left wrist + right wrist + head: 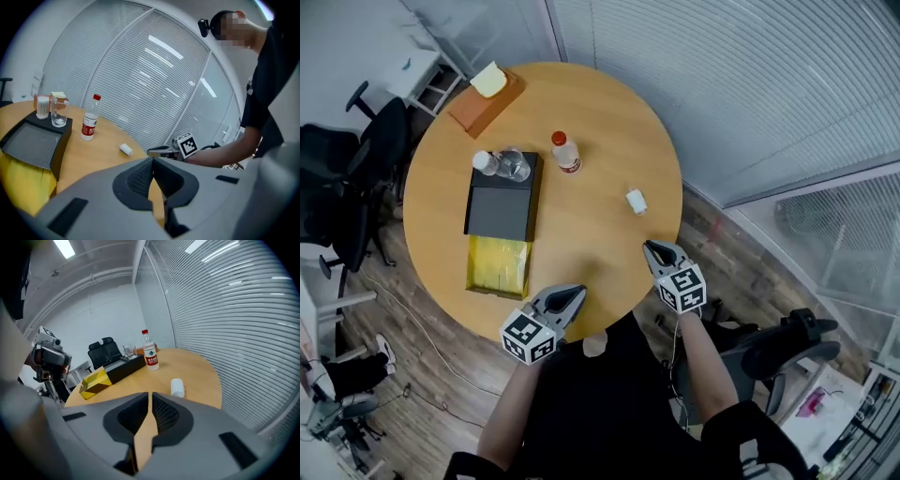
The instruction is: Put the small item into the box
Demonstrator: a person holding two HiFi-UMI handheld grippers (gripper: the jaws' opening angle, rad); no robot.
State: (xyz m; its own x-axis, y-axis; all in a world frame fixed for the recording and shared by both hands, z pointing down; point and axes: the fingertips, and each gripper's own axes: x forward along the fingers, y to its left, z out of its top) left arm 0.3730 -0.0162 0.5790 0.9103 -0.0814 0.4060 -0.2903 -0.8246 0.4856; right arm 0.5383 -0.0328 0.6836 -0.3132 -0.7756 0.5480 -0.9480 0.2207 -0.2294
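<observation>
**Small white cylindrical item (636, 200) lies free; both pairs of jaws together**

On the round wooden worktop (591, 234), seen from the head view, the item lies alone at 3 o'clock from the centre, touched by nothing. The black-and-yellow rectangular box (500, 225) lies at 8 o'clock, well apart from the item, its yellow end nearer the person. A clear drinking glass (515, 165) stands on the box's black far end. A clear plastic bottle with a red cap (565, 153) stands upright at 1 o'clock, just beside that end. The right gripper (656, 251) hovers over the rim at 4 o'clock, near the item, its jaws together and empty. The left gripper (567, 298) is at the 6 o'clock rim, its jaws likewise together on nothing.
</observation>
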